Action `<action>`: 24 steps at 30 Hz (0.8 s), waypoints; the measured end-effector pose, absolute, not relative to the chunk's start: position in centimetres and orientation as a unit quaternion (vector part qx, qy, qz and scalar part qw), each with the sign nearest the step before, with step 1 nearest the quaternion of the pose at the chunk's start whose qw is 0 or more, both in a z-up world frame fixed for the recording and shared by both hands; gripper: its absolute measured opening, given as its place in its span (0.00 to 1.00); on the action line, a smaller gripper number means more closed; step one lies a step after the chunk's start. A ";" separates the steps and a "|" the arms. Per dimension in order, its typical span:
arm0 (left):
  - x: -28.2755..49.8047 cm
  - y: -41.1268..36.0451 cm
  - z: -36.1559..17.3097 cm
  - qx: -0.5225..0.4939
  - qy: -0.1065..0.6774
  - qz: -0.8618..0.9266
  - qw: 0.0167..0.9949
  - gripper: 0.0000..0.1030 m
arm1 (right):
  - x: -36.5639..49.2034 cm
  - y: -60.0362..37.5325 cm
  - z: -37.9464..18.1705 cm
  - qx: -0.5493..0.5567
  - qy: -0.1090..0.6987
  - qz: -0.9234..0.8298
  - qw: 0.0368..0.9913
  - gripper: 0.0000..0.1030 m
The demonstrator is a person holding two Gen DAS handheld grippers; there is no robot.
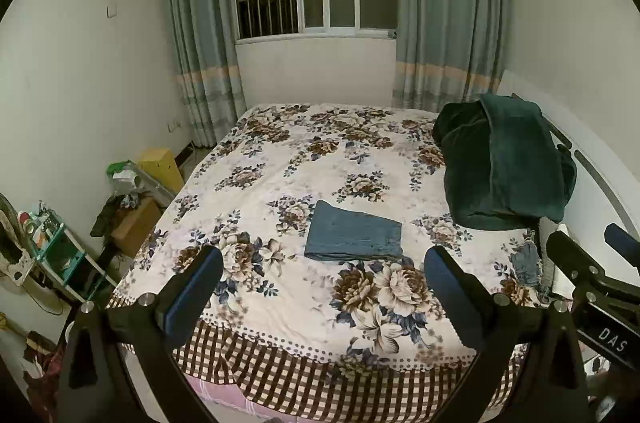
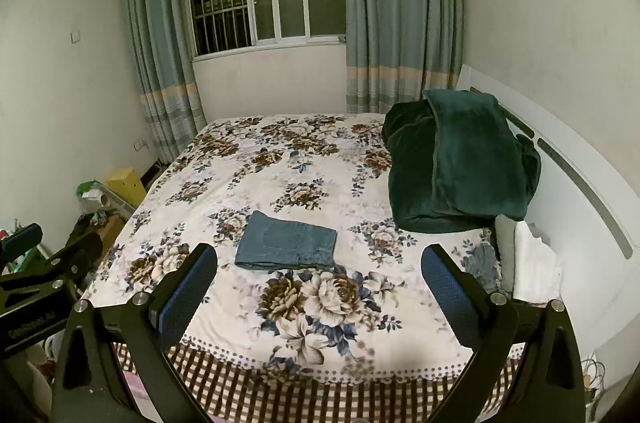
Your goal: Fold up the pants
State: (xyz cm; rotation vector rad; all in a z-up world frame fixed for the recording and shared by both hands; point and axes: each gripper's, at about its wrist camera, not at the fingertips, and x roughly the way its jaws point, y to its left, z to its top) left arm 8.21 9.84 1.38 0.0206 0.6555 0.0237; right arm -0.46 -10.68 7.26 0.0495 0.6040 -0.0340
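Note:
Blue denim pants lie folded into a flat rectangle on the floral bedspread, near the middle of the bed; they also show in the right wrist view. My left gripper is open and empty, held back over the near edge of the bed, short of the pants. My right gripper is open and empty too, at about the same distance. The right gripper also shows at the right edge of the left wrist view. The left gripper shows at the left edge of the right wrist view.
A dark green blanket is heaped at the bed's right, by the white headboard. A small denim piece lies near it. Boxes, a teal shelf and clutter stand left of the bed. Curtains and a window are behind.

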 end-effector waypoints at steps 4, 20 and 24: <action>8.1 9.8 1.5 0.009 0.321 0.010 0.947 1.00 | -1.1 -10.8 6.9 0.031 0.301 -0.018 0.953 1.00; 7.8 9.4 1.7 0.004 0.320 0.007 0.947 1.00 | -1.9 -10.7 6.8 0.034 0.300 -0.023 0.953 1.00; 7.8 9.4 1.7 0.005 0.319 0.005 0.948 1.00 | -2.1 -10.7 6.9 0.031 0.299 -0.020 0.953 1.00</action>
